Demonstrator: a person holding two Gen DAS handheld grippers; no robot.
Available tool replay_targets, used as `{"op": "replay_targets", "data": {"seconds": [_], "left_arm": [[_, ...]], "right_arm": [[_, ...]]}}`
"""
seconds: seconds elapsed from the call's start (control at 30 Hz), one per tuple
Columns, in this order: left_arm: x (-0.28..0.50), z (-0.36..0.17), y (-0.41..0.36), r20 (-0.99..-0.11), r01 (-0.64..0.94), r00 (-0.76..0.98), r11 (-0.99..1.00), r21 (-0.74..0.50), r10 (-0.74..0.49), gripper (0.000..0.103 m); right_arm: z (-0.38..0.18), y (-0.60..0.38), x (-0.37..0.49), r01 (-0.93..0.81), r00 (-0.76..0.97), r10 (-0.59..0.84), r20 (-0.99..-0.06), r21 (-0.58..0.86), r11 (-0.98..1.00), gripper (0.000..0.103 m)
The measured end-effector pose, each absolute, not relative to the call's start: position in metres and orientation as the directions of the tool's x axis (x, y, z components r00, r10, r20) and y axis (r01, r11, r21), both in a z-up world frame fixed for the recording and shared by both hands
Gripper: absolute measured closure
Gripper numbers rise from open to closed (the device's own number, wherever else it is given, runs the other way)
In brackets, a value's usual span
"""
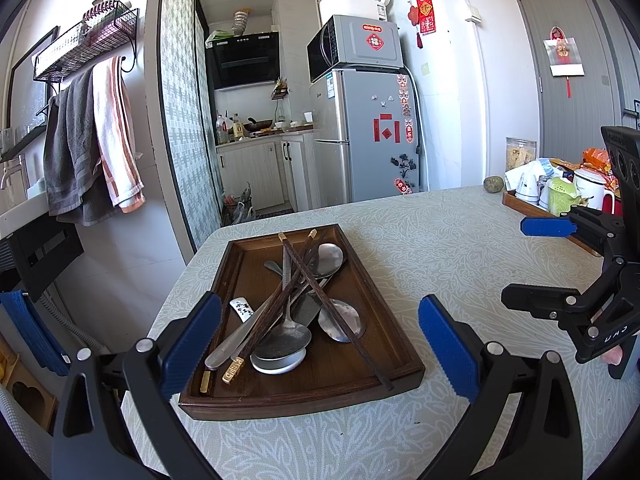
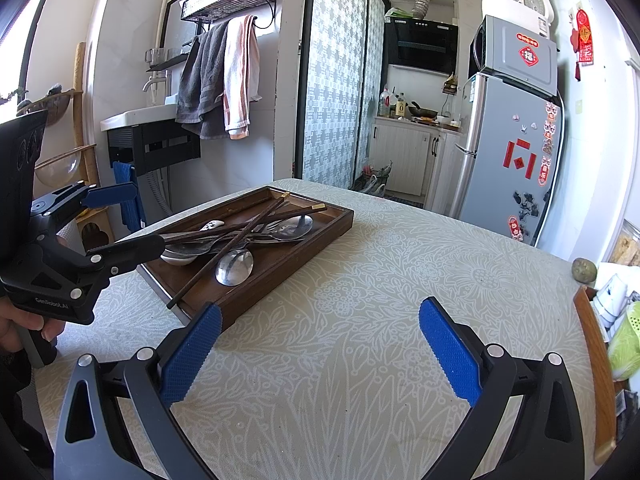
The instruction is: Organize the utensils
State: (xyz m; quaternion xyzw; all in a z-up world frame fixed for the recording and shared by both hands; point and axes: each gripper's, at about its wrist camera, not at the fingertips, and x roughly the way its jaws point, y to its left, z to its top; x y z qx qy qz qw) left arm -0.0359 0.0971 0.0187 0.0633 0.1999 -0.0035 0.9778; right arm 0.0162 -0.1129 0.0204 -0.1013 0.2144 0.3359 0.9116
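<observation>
A dark wooden tray (image 1: 352, 376) sits on the table's left part and holds a jumbled pile: dark chopsticks (image 1: 320, 300) with gold tips, several metal spoons (image 1: 282, 342), a white ceramic spoon (image 1: 242, 309) and a small white dish (image 1: 278, 364). My left gripper (image 1: 320, 344) is open and empty, just above the tray's near end. The tray (image 2: 288, 264) and the chopsticks (image 2: 240, 236) also show in the right wrist view. My right gripper (image 2: 320, 344) is open and empty over bare tablecloth, to the right of the tray. Each gripper shows in the other's view.
The table has a pale floral cloth (image 2: 380, 280). A second wooden tray (image 1: 532, 204) with cups, a kettle and packets stands at the far right. A small round stone (image 1: 494, 183) lies by it. A fridge (image 1: 368, 132) and kitchen lie behind.
</observation>
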Motion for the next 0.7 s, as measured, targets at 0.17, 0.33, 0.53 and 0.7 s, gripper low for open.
{"op": "replay_targets", "data": {"seconds": [0.17,0.33,0.53,0.7], "left_arm": [[-0.0361,0.0189,0.0971,-0.391,0.032,0.920,0.992,0.123,0.019,0.003],[-0.0360,0.0189,0.0974,-0.392,0.032,0.920,0.992,0.123,0.018,0.003],[-0.0348,0.0195,0.0990,-0.399,0.029,0.917,0.992,0.121,0.022,0.003],[-0.0348,0.0196,0.0991,-0.398,0.029,0.917,0.992,0.123,0.022,0.003]], "right_arm": [[0.0203,-0.1130,0.0162,-0.656,0.682,0.569,-0.459,-0.042,0.753,0.003],[0.0205,-0.1128,0.0160,-0.656,0.682,0.569,-0.459,-0.042,0.753,0.003],[0.0205,-0.1126,0.0160,-0.656,0.682,0.569,-0.459,-0.042,0.753,0.003],[0.0205,-0.1127,0.0160,-0.657,0.682,0.569,-0.459,-0.043,0.753,0.003]]}}
